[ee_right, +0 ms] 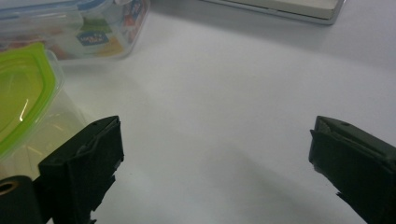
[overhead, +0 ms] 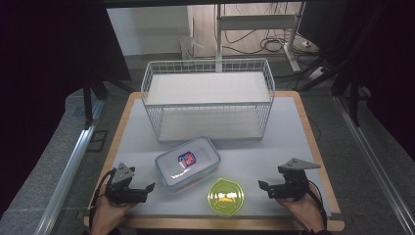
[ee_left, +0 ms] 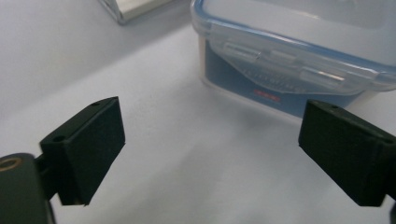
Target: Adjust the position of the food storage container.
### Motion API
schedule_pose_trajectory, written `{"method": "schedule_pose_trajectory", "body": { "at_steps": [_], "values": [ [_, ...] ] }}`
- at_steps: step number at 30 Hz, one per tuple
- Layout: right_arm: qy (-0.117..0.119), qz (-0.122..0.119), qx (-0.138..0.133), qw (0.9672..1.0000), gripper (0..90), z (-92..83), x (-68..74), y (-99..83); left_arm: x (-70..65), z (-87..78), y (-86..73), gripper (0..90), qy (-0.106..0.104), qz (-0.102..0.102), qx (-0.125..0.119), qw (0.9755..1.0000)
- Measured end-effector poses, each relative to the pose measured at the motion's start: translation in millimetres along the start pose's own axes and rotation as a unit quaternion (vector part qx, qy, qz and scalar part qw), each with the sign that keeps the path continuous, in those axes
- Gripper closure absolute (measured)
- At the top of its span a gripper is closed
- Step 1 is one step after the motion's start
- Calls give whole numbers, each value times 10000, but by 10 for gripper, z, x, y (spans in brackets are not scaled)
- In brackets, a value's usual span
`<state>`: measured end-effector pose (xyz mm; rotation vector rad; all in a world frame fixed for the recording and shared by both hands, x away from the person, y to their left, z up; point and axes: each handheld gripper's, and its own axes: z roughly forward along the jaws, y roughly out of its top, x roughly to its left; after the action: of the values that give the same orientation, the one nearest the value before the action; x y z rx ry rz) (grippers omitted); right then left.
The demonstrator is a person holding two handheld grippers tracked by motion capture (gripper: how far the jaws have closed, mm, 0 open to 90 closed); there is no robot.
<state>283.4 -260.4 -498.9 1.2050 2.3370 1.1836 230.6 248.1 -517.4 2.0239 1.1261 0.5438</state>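
Two lidded containers sit near the tabletop's [overhead: 293, 127] front edge: one blue-rimmed box [overhead: 187, 162] left of centre, one green-lidded tub [overhead: 226, 196] just right of it and nearer. One white wire basket [overhead: 208, 98] stands behind them at the far side. Two tongs flank them, both wide and holding nothing: left tongs [overhead: 149, 186] near the box, right tongs [overhead: 262, 185] beside the tub. Grey floor, cables and dark curtains surround the pale tabletop.

Left tool [overhead: 150, 186] and right tool [overhead: 262, 185] low, jaws wide apart, pointing inward.
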Motion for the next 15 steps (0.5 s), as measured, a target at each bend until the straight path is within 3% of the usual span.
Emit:
{"method": "schedule_pose_trajectory", "body": {
  "at_steps": [15],
  "values": [
    [92, -221, 46, 9997, 212, -24, 60, 36, -21, 38, -29, 99, 25, 187, -89, 9998]
  ]
}}
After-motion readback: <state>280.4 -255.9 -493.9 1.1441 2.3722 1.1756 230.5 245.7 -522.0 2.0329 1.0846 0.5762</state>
